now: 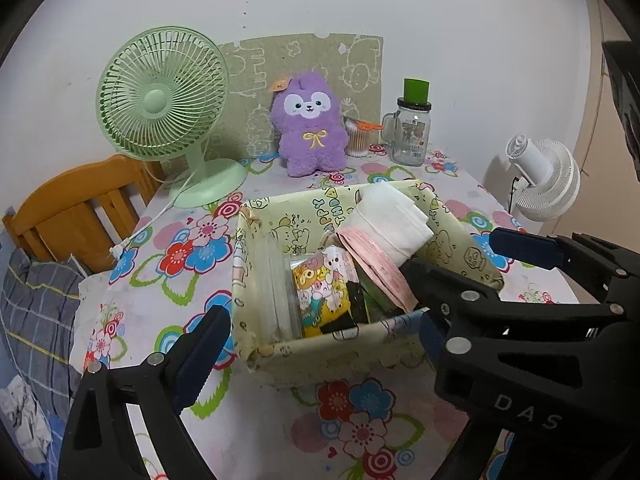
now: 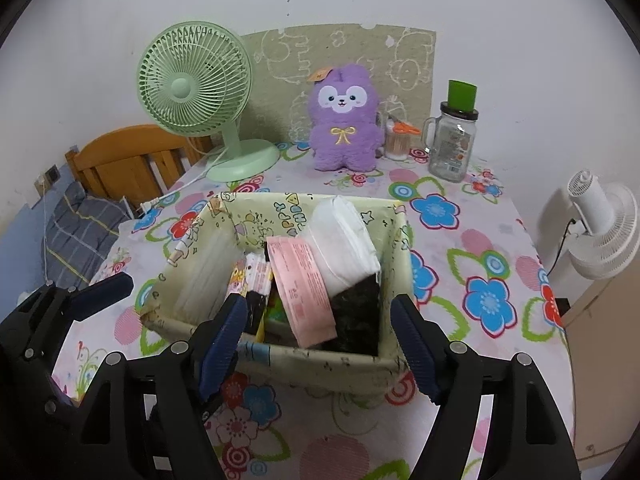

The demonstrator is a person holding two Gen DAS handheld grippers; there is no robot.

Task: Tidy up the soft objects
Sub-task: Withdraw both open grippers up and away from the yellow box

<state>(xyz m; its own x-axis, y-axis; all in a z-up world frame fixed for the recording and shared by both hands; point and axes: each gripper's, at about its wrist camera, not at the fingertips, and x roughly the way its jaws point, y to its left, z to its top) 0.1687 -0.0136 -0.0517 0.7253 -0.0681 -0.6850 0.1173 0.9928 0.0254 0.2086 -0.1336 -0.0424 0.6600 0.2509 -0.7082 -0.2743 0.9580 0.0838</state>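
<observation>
Left gripper [image 1: 320, 340] jaws spread wide, nothing between the pads; its fingers flank the near wall of the yellow patterned storage box [image 1: 256, 280], not touching the contents. Right gripper [image 2: 320, 340] also open and empty, fingers astride the box's near rim. No earlier frame, so motion not noted. Inside the box: white tissue pack [image 2: 344, 236] at 1 o'clock, leaning on a pink packet [image 2: 300, 280]; cartoon-print pouch [image 1: 324, 292] at centre. Purple plush toy [image 2: 344, 120] sits upright at 12 o'clock, well behind the box, beside green fan [image 2: 196, 80].
</observation>
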